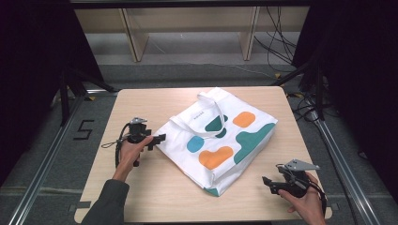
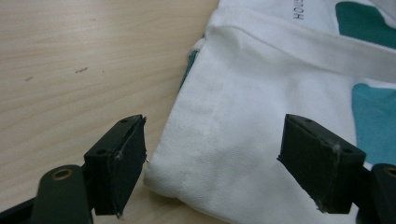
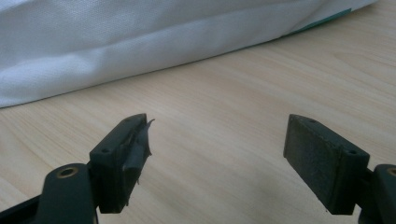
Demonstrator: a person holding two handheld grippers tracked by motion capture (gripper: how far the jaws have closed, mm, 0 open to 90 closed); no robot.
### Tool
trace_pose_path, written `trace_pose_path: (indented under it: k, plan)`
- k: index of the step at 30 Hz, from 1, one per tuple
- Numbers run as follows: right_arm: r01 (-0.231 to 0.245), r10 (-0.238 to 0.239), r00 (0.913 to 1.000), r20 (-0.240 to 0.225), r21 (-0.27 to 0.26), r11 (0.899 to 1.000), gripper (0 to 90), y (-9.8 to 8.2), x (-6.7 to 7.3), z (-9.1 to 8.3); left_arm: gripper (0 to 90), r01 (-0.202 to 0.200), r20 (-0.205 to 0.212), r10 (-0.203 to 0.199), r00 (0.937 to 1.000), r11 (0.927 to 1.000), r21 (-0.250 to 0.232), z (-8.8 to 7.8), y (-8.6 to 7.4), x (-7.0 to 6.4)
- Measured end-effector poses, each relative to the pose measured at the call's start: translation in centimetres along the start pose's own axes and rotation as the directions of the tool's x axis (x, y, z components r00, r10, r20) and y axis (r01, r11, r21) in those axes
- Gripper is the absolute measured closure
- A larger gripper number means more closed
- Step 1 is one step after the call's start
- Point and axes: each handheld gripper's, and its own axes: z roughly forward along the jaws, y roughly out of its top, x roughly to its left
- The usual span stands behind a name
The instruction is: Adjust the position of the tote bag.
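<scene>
Nearest the lower edge of the high view, the person's right hand (image 1: 307, 199) holds the right gripper (image 1: 268, 183) low over the front right part of the wooden table (image 1: 155, 197), a grey three-cornered plate on top of it. Its jaws stand wide apart and grasp nothing; in the right gripper view they frame bare wood, with the right gripper (image 3: 217, 154) pointed toward the bag's white bottom edge, near but apart from it.

At the left, a dark sleeve (image 1: 105, 204) leads up to the left hand (image 1: 131, 152), which holds the left gripper (image 1: 159, 139) at the bag's left corner. In the left gripper view the jaws of the left gripper (image 2: 212, 154) are spread wide — the corner of white cloth lies between them, not pinched by either pad; whether a pad touches the cloth cannot be told.

The tote bag (image 1: 220, 138) lies flat near the table's middle, turned at an angle — white cloth printed with orange, teal and blue blobs, its handles (image 1: 211, 105) lying toward the far side.

Beyond the table: grey floor, a marking "5" (image 1: 83, 130) at the left, loose cables (image 1: 277, 42) at the right, and pale wooden furniture legs (image 1: 136, 40).
</scene>
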Motion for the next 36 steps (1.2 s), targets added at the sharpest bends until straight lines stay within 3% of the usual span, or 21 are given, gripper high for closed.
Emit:
trace_pose_path:
  k: [1, 2, 4, 7, 8, 10, 11, 12, 13, 14, 18, 21, 25, 26, 29, 31, 34, 36]
  plan:
    - [0.007, -0.007, 1.0, -0.001, -0.003, 1.0, 23.4, 0.0, -0.1, 0.0, 21.7, -0.004, 0.005, 0.004, 1.0, 1.0, 0.007, 0.3, 0.0, 0.1]
    - [-0.03, 0.03, 0.9995, -0.007, -0.006, 1.0, 23.4, 0.0, 0.2, 0.1, 21.7, 0.008, 0.006, -0.008, 0.9999, 1.0, 0.004, 0.5, 0.0, 0.0]
    - [-0.029, 0.029, 0.9995, -0.009, -0.007, 1.0, 23.5, 0.0, 0.2, 0.1, 21.9, 0.018, 0.016, -0.018, 0.9997, 0.9998, 0.007, 0.9, 0.1, 0.1]
    - [0.004, -0.004, 1.0, -0.005, -0.015, 1.0, 23.5, -0.1, 0.0, 0.1, 22.8, 0.038, 0.022, -0.038, 0.999, 0.9989, 0.029, 1.4, 0.1, 0.2]
    - [-0.036, 0.036, 0.9993, -0.01, -0.008, 0.999, 23.6, -0.1, 0.4, 0.1, 24.0, 0.036, 0.02, -0.037, 0.9991, 0.9988, 0.032, 1.5, 0.1, 0.2]
    - [-0.014, 0.014, 0.9999, -0.006, 0.001, 1.0, 23.7, 0.0, 0.2, 0.0, 26.7, 0.021, 0.007, -0.021, 0.9997, 0.9983, 0.055, 1.6, 0.1, 0.3]
    - [-0.016, 0.016, 0.9998, -0.007, 0.001, 1.0, 23.8, 0.0, 0.3, 0.0, 31.1, 0.002, -0.001, -0.002, 1.0, 0.9975, 0.071, 1.6, 0.0, 0.4]
    - [-0.015, 0.015, 0.9999, -0.007, 0.003, 1.0, 23.9, 0.0, 0.3, 0.1, 33.7, 0.007, 0.003, -0.007, 1.0, 0.9972, 0.075, 1.6, -0.1, 0.4]
    - [-0.019, 0.019, 0.9997, -0.014, -0.008, 1.0, 23.9, -0.1, 0.3, 0.1, 42.9, 0.004, 0.001, -0.004, 1.0, 0.9971, 0.076, 1.6, -0.2, 0.5]
    - [-0.019, 0.019, 0.9997, -0.014, -0.008, 1.0, 23.9, -0.1, 0.3, 0.1, 42.9, -0.003, -0.007, 0.003, 1.0, 0.997, 0.077, 1.6, -0.3, 0.5]
    - [-0.02, 0.02, 0.9997, -0.016, -0.009, 1.0, 24.1, 0.0, 0.4, 0.1, 64.3, -0.022, 0.016, 0.021, 0.9996, 0.997, 0.074, 1.5, -0.7, 0.2]
    - [-0.007, 0.006, 0.9996, -0.029, -0.015, 1.0, 24.6, 0.0, 0.3, 0.2, 71.6, -0.064, 0.029, 0.061, 0.9977, 0.9942, 0.086, 1.3, -0.9, -0.2]
    - [-0.017, 0.017, 0.9995, -0.027, -0.015, 1.0, 25.3, 0.1, 0.5, 0.0, 76.5, -0.082, 0.041, 0.079, 0.996, 0.9927, 0.088, 1.0, -1.2, -0.8]
    - [0.021, -0.022, 0.9995, -0.022, -0.032, 0.999, 25.9, 0.1, 0.3, 0.1, 77.6, -0.088, 0.041, 0.085, 0.9956, 0.9926, 0.084, 0.9, -1.4, -1.0]
    - [0.017, -0.019, 0.9991, -0.038, -0.036, 0.999, 28.0, 0.2, 0.3, -0.1, 79.3, -0.134, 0.059, 0.129, 0.9899, 0.9868, 0.092, 0.0, -2.1, -1.8]
    - [0.017, -0.019, 0.9993, -0.033, -0.057, 0.998, 28.0, 0.4, 0.5, -0.2, 79.7, -0.147, 0.07, 0.141, 0.9876, 0.9847, 0.094, -0.9, -3.1, -2.5]
    - [0.008, -0.013, 0.9979, -0.063, -0.084, 0.996, 27.9, 0.7, 0.8, -0.5, 79.9, -0.151, 0.092, 0.143, 0.9854, 0.9846, 0.088, -1.7, -3.9, -3.2]
    - [0.013, -0.02, 0.9974, -0.068, -0.107, 0.994, 27.8, 1.1, 1.2, -0.5, 80.0, -0.179, 0.108, 0.168, 0.9798, 0.9791, 0.097, -2.4, -4.4, -3.7]
